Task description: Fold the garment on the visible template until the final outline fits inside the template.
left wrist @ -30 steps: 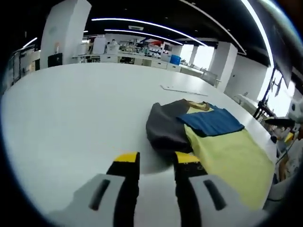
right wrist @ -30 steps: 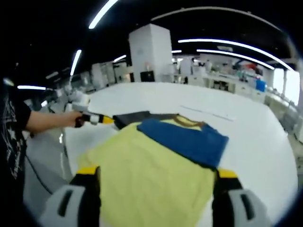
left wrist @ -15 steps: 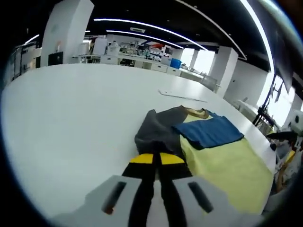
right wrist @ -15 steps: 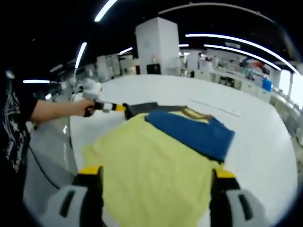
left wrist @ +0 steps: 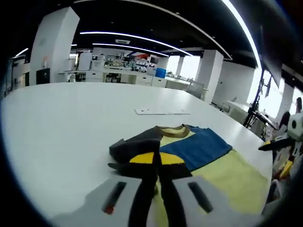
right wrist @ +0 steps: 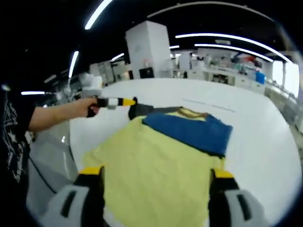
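Observation:
The garment is a yellow shirt (right wrist: 156, 161) with a blue sleeve (right wrist: 189, 130) folded across its chest and a dark grey sleeve (left wrist: 137, 144). It lies on the white table (left wrist: 71, 118). My left gripper (left wrist: 156, 158) is shut on the grey sleeve's edge and holds it a little above the table. From the right gripper view, that left gripper (right wrist: 118, 101) is in a person's hand at the shirt's far left corner. My right gripper (right wrist: 155, 173) stands wide open over the shirt's near hem, with nothing between its jaws.
A thin flat sheet (left wrist: 161, 112) lies on the table beyond the collar. The table's rounded edge (right wrist: 75, 142) runs close to the shirt on the person's side. Benches and pillars stand far behind. The right gripper (left wrist: 279, 142) shows at the left view's right edge.
My left gripper went from open to shut on the grey sleeve and has lifted it off the table. The right gripper stays open over the hem.

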{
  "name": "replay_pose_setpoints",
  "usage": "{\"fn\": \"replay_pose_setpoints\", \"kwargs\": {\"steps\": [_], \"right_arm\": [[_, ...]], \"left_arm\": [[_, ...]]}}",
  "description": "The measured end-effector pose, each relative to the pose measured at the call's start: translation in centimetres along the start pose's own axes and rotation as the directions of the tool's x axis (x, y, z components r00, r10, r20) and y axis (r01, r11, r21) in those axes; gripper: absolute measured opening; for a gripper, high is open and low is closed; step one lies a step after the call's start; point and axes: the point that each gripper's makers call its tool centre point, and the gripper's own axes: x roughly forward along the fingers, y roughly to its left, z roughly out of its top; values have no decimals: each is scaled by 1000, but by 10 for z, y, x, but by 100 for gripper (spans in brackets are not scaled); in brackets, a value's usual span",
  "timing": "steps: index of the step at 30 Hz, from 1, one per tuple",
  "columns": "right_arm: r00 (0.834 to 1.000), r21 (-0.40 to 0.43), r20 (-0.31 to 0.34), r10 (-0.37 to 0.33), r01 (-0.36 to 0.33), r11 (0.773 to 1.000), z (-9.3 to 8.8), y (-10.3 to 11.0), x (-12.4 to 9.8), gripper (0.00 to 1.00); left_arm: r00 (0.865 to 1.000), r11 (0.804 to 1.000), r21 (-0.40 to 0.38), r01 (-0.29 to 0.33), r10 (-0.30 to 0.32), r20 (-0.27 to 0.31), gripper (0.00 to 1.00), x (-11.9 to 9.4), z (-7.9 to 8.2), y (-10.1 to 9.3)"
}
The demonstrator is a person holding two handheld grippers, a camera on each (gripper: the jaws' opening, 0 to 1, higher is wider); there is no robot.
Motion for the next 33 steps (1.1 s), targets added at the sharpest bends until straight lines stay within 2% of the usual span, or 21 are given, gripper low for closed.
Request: {"fn": "replay_pose_setpoints", "kwargs": {"steps": [4, 7, 10, 14, 18, 21, 22, 23, 25, 26, 27, 29, 31, 33], "right_arm": [[1000, 3, 1, -6, 6, 1000, -1, 1, 0, 92], [1000, 13, 14, -24, 24, 1000, 0, -2, -2, 92], [999, 21, 19, -34, 34, 999, 0, -4, -3, 91], [999, 29, 20, -43, 43, 999, -2, -8, -5, 92], [999, 28, 12, -48, 47, 998, -5, -10, -5, 92], [999, 29, 11, -46, 46, 999, -6, -11, -5, 92], [999, 29, 12, -46, 46, 999, -6, -12, -5, 92], [999, 28, 13, -44, 43, 999, -5, -11, -5, 92], [999, 29, 12, -42, 42, 999, -5, -11, -5, 93], [999, 28, 13, -41, 41, 999, -5, -11, -5, 93], [999, 29, 14, -40, 40, 999, -5, -11, -5, 93], [999, 30, 16, -39, 39, 999, -4, -11, -4, 93], [999, 32, 19, -41, 40, 999, -4, -12, -4, 93], [999, 33, 20, -41, 40, 999, -4, -12, -3, 93]], "left_arm": [[998, 998, 44, 46, -44, -42, 0, 12, -11, -25], [990, 988, 140, 70, -52, -131, 0, 20, -32, -42], [983, 982, 160, 99, -72, -167, 0, 25, -46, -55], [970, 963, 253, 91, -28, -240, 0, 29, -68, -51], [967, 959, 263, 102, -34, -253, 0, 31, -76, -54], [958, 951, 286, 118, -33, -286, 2, 33, -86, -53], [957, 953, 282, 113, -29, -287, 3, 32, -87, -52], [957, 945, 305, 116, -24, -289, 4, 31, -88, -52], [951, 916, 376, 140, -18, -309, 6, 33, -93, -52], [957, 918, 374, 134, -22, -288, 7, 32, -88, -58], [954, 914, 378, 146, -29, -298, 9, 30, -88, -61], [957, 916, 373, 148, -38, -287, 15, 30, -85, -60], [967, 910, 391, 142, -43, -250, 22, 30, -79, -61], [976, 918, 373, 135, -58, -212, 29, 26, -69, -63]]}}
